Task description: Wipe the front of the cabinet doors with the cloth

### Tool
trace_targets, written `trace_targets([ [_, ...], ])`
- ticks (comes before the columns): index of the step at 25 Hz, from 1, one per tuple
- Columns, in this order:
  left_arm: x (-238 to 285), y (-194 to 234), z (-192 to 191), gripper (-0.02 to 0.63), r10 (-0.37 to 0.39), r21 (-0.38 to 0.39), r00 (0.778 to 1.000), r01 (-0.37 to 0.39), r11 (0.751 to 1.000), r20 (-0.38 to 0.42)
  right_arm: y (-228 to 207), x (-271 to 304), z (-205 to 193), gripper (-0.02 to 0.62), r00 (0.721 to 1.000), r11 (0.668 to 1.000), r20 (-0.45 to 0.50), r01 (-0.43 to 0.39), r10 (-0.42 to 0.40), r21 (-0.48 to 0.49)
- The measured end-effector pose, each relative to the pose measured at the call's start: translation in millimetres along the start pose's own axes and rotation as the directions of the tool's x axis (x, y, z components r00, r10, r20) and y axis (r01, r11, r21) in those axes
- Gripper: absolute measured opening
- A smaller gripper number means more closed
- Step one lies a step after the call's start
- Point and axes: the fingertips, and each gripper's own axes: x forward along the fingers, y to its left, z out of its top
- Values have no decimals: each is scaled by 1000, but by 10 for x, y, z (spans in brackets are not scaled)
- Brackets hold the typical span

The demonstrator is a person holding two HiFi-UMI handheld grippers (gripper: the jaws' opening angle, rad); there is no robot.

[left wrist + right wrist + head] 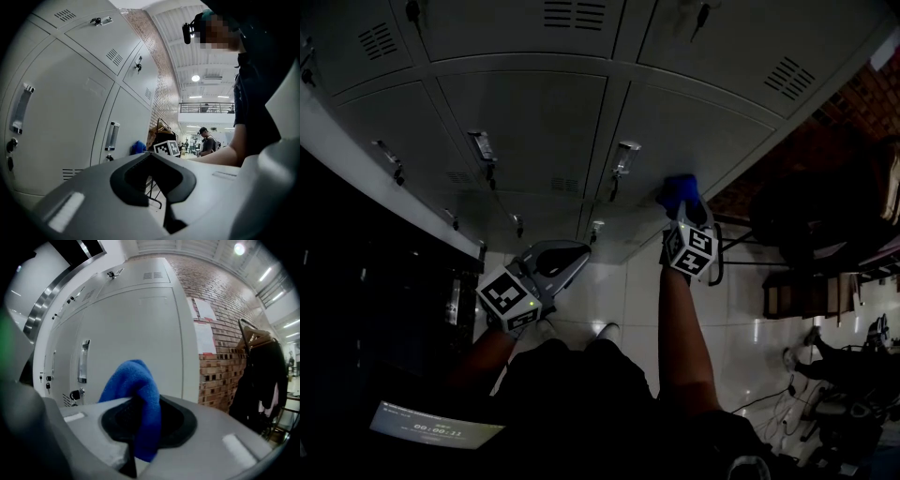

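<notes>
Grey metal cabinet doors (534,122) with handles and key locks fill the top of the head view. My right gripper (686,217) is shut on a blue cloth (680,190), which rests against the lower right door near that row's end. In the right gripper view the cloth (137,385) bulges out between the jaws of the right gripper (140,423), close before a door (136,319). My left gripper (558,264) hangs lower left, off the doors, shut and holding nothing. The left gripper (154,180) faces along the doors (61,122) toward the cloth (138,147).
A brick wall (220,348) with pinned papers adjoins the cabinets on the right; a rack with a dark coat (260,376) stands there. Chairs and tables (811,272) stand at the right on white tiles. A dark unit (375,281) lies to the left. A person (205,140) stands far off.
</notes>
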Motion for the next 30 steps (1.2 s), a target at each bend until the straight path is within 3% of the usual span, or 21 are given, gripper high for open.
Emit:
trace_targets([
  [7,182,-111,-18,3,-14,-1,1000,14,1000,-1,-722,-65,-10,69,995,994,3,97,-97,44],
  [14,269,-172,-56,3,-17,-2,1000,17,1000,-10,-878,-180,-38,69,993,991,-2,117,-117,62],
  [17,266,-148,-62,3,-10,-4,1000,10,1000,-7,-557,-291,-34,69,999,997,-1,55,-55,46],
  [21,251,-129,-56,3,-8,-5,1000,8,1000,-2,192,-388,-58,69,995,995,4,-99,99,22],
  [26,158,-90,-51,3,1,-4,1000,-1,1000,0,1166,-475,-135,69,959,959,-12,-282,282,-14],
  [30,26,-27,-47,3,19,-3,1000,-19,1000,-5,1707,-454,-305,69,929,929,-46,-368,367,-26],
])
